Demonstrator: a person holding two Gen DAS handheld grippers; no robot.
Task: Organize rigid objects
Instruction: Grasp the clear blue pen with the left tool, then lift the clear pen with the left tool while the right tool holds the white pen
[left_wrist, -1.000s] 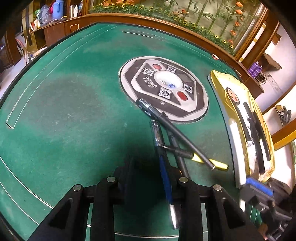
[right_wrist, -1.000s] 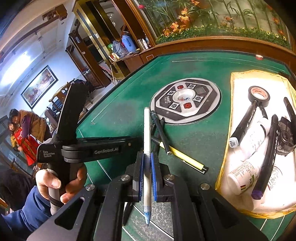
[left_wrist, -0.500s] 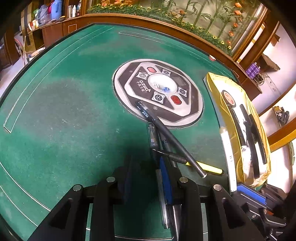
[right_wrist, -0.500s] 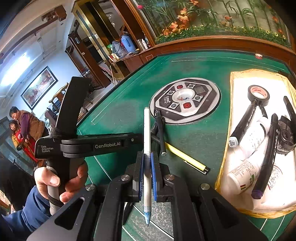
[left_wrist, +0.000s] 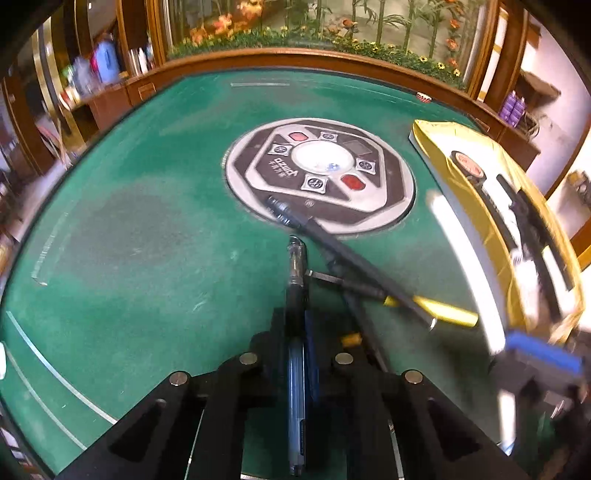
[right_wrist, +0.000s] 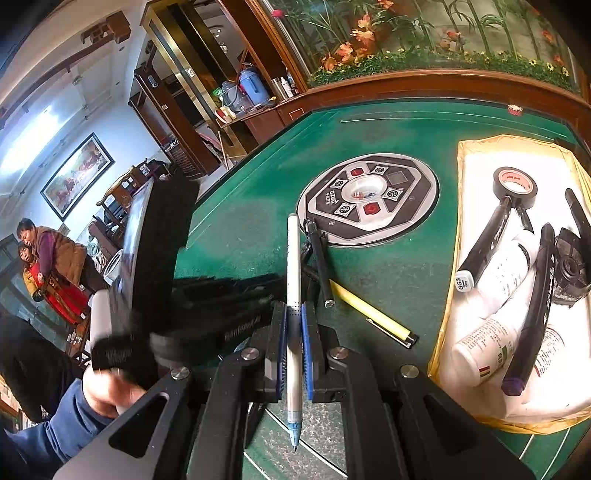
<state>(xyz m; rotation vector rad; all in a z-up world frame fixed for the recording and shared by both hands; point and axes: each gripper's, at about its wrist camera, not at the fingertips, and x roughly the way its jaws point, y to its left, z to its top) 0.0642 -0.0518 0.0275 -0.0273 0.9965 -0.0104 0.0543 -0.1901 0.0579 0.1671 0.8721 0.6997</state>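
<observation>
My left gripper (left_wrist: 299, 325) is closing its jaws on a blue pen (left_wrist: 295, 266) that runs lengthwise between the pads, its clear end pointing ahead over the green table. Just right of it lie a long black pen (left_wrist: 354, 262), a yellow pen (left_wrist: 443, 314) and another dark pen, crossed in a small heap. My right gripper (right_wrist: 294, 321) is shut on a white pen (right_wrist: 293, 258) held above the table's near edge. In the right wrist view the left tool (right_wrist: 221, 295) is a blurred black shape at the left, with a hand on its handle.
A yellow-lined tray (right_wrist: 448, 325) at the right holds a black tape roll (right_wrist: 515, 184), black markers and white bottles. A round control panel (left_wrist: 321, 170) sits in the table's middle. A wooden rim (left_wrist: 295, 59) bounds the felt. Two people stand far off at the left.
The left jaws have come together on the blue pen, and the left gripper has shifted and rolled so the pen now sits centred. The right gripper and white pen have kept still.
</observation>
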